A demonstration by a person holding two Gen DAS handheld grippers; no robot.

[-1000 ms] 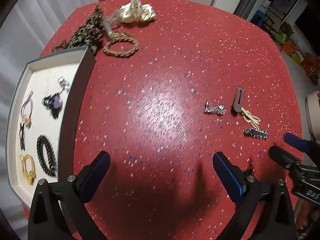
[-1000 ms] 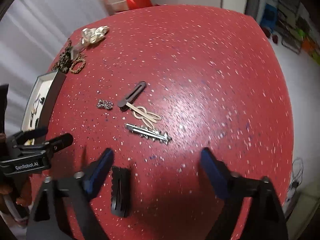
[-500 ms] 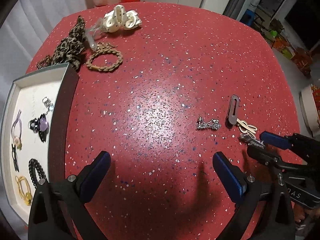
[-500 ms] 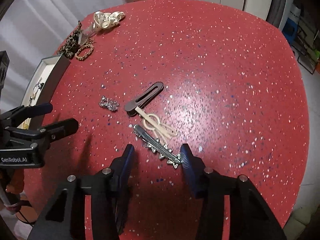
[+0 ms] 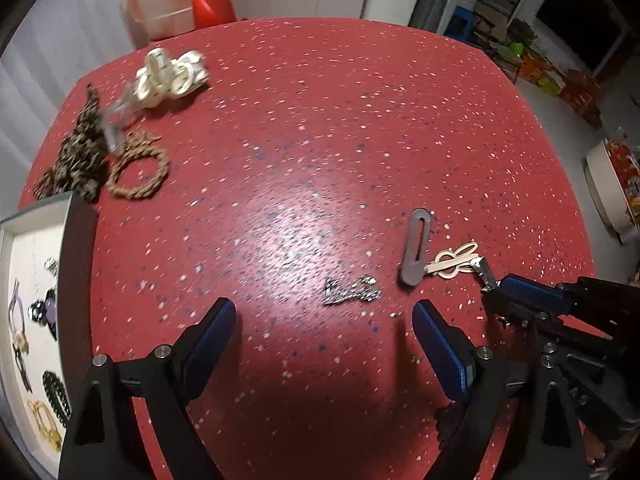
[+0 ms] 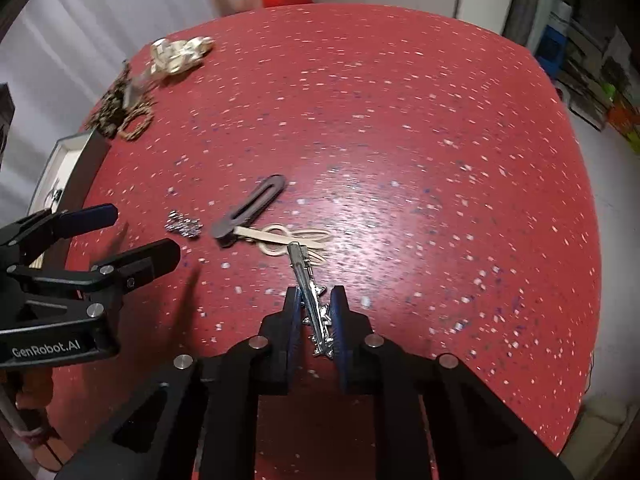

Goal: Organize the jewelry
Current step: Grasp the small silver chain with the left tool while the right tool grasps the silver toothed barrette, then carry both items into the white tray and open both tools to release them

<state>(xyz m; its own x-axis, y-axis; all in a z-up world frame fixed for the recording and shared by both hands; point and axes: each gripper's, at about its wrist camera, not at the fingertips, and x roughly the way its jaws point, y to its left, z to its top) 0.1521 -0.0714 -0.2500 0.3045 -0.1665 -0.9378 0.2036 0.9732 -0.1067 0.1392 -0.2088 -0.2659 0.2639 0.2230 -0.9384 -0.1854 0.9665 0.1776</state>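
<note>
Silver clip [image 6: 316, 312] sits pinched in the jaws (half-hidden from the left wrist).

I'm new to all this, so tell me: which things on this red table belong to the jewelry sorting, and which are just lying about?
Part of the job:
- silver spiked clip, pinched in the right gripper
- small sparkly clip
- dark slotted clip
- beige loop clip
- rope bracelet
- tray holding sorted pieces

Just lying about:
- clear tub
- red object beside it
</note>
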